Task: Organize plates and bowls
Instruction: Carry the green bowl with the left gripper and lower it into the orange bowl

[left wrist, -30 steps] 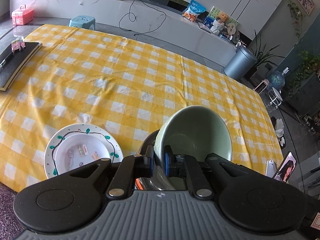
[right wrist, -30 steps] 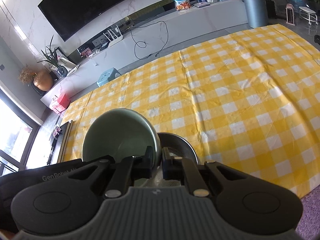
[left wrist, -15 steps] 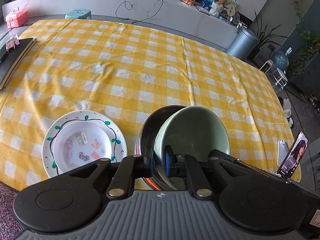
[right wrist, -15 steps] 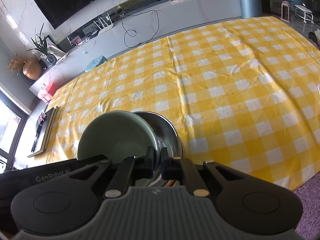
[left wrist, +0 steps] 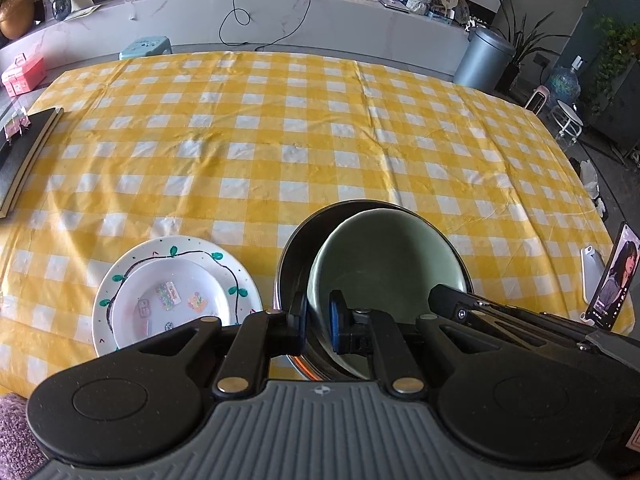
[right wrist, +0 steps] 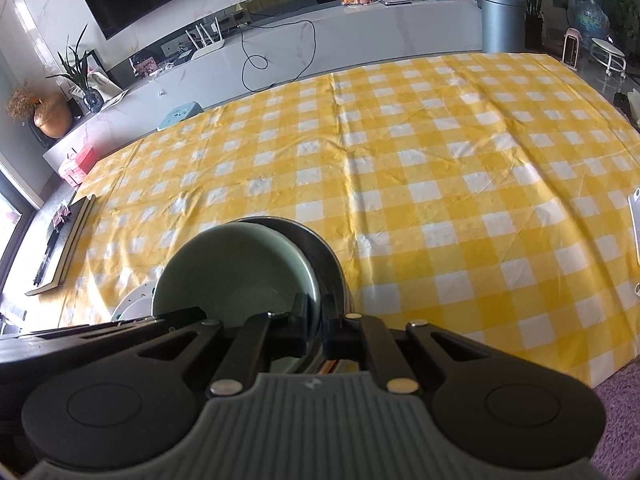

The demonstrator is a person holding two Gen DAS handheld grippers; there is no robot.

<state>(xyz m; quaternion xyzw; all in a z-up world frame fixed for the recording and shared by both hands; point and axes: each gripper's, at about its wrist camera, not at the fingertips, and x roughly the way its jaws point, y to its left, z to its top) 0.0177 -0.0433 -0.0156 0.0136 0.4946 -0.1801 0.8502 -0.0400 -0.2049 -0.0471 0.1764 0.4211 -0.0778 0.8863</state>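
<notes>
We hold the green bowl (left wrist: 384, 264) with both tools at once. The left gripper (left wrist: 318, 322) is pinched on the bowl's near-left rim, one pad inside the wall and one outside; the right gripper (right wrist: 315, 322) is pinched on the near-right rim in the same way, and its body shows in the left view just right of the left tool. The green bowl sits inside the dark metal bowl (left wrist: 296, 256), directly ahead of both sets of fingers, offset toward the metal bowl's right side as seen from the left gripper, so a crescent of dark wall stays exposed on the left. We cannot tell whether the green bowl rests on the metal bowl's floor or hangs just above it. An orange edge shows under the metal bowl's near rim; what it belongs to is unclear. The painted plate (left wrist: 176, 296), white with a green vine and small motifs, lies flat on the yellow checked tablecloth (left wrist: 280, 140) just left of the left gripper, beside the metal bowl, not touching it as far as we see. A phone (left wrist: 614, 280) stands propped far right of the left gripper, near the cloth's edge. A dark book (left wrist: 24, 152) lies far ahead-left.
</notes>
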